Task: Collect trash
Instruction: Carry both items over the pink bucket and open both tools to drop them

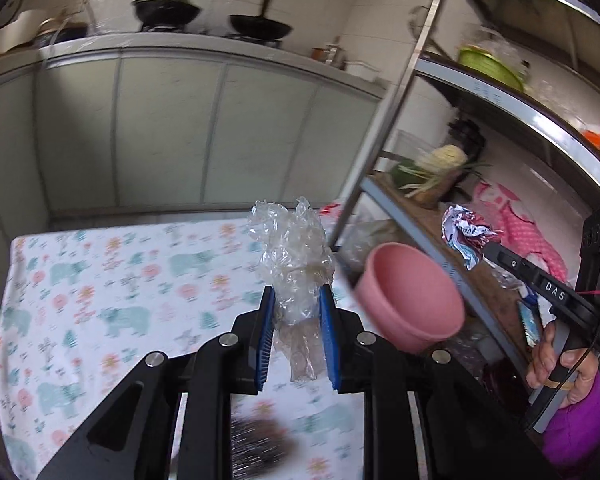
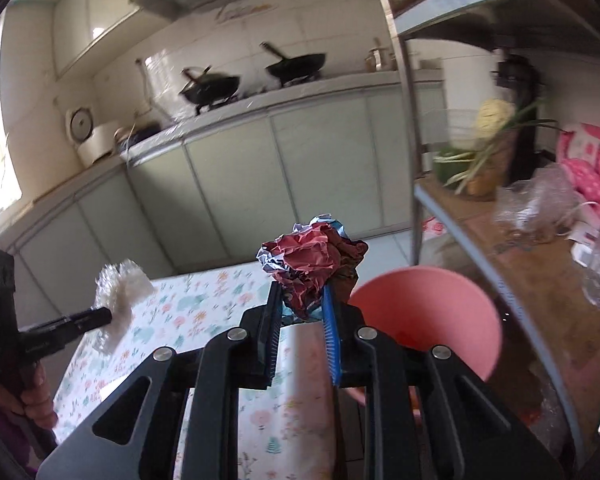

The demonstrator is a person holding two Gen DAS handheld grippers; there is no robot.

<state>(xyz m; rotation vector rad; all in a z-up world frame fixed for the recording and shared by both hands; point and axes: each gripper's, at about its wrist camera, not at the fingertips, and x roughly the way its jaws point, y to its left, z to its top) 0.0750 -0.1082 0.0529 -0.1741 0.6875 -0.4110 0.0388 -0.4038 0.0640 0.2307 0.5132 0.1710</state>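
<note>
**Inspector A:** Left wrist view: the left gripper (image 1: 296,312) is clamping a crumpled clear plastic wrapper (image 1: 290,252) between its blue pads (image 1: 266,340), above the floral tablecloth (image 1: 100,280). The wrapper is sticking up past the fingertips and hanging down below them.

**Inspector B:** And the other side?

**Inspector A:** The right gripper (image 2: 304,312) is squeezing a crumpled red and silver foil wrapper (image 2: 312,268); its jaws are standing narrow on the wad. In the left wrist view the same wad is showing at the tip of that gripper, with a hand (image 1: 560,364) in a purple sleeve (image 1: 576,432) holding the handle.

**Inspector B:** Receptacle?

**Inspector A:** A pink bowl (image 1: 412,296) is sitting at the table's right edge, just beside both grippers, next to a metal shelf rack (image 1: 384,112). Neither wrapper is lying in it. The far kitchen counter (image 2: 260,108) is carrying two black woks (image 2: 212,88).
</note>
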